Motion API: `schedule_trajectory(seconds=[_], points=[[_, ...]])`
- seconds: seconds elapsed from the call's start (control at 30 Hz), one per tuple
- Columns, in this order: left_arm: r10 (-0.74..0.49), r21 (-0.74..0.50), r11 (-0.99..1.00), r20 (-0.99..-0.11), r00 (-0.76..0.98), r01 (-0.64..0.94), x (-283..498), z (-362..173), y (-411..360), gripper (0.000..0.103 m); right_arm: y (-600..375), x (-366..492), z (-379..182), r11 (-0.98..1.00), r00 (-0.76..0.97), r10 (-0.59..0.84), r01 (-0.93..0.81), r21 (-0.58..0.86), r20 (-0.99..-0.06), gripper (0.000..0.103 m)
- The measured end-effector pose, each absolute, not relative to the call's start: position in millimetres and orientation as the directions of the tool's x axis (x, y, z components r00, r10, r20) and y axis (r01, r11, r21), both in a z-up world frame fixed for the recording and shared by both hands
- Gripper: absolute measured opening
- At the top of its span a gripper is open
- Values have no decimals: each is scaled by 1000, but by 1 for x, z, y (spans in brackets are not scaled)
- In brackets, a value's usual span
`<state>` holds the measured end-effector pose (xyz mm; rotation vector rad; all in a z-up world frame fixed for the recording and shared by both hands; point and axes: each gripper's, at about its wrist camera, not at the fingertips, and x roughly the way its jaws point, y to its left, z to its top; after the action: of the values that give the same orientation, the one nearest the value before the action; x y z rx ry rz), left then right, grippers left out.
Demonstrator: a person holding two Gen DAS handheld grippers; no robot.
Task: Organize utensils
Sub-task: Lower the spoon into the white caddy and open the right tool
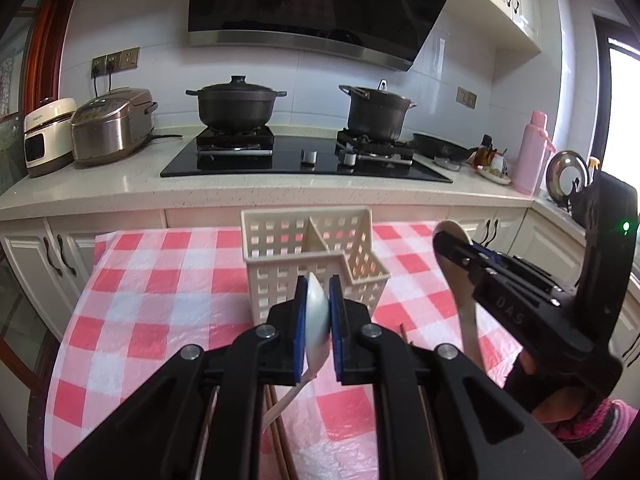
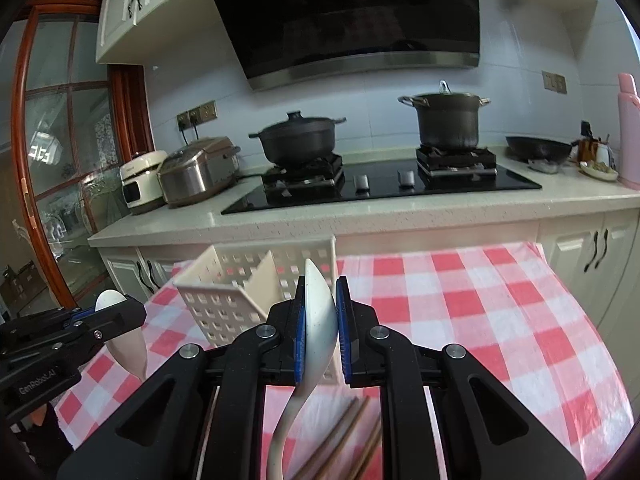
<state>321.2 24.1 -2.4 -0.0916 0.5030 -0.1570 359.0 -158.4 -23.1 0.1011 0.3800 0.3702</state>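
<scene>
Left wrist view shows our left tongs [image 1: 319, 308] clamped on a white spoon [image 1: 318, 312]; our right tongs [image 2: 320, 312] pinch another spoon [image 2: 320, 316]. Both hang before the caddy [image 1: 304, 248] on the table [image 1: 160, 280]. Next we lower them, bowls up, into a compartment.

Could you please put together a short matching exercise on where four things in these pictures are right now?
Things:
1. spoon in the left gripper
2. chopsticks
3. utensil basket
4. lidded black pot

Places:
A. on the left burner of the stove
B. lying flat on the checked tablecloth, below the grippers
C. standing empty on the tablecloth, ahead of both grippers
D. clamped by its bowl between blue pads, handle hanging down

Pairs: 1-D, 2-B, 3-C, 4-A
</scene>
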Motion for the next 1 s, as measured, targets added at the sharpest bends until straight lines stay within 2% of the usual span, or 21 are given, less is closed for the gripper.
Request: schedule_trajectory(seconds=[0.17,0.37,1.0], points=[[-169,-126,984,-439,882,125,325,17,25,10,-153,367,-16,924,872,381,-348,158,-308,14],[-141,-120,988,-407,902,100,334,35,22,10,-146,383,-18,932,875,363,-332,147,-321,14],[-168,-156,980,-309,936,124,359,100,29,10,-139,427,5,931,888,360,-323,170,-287,14]])
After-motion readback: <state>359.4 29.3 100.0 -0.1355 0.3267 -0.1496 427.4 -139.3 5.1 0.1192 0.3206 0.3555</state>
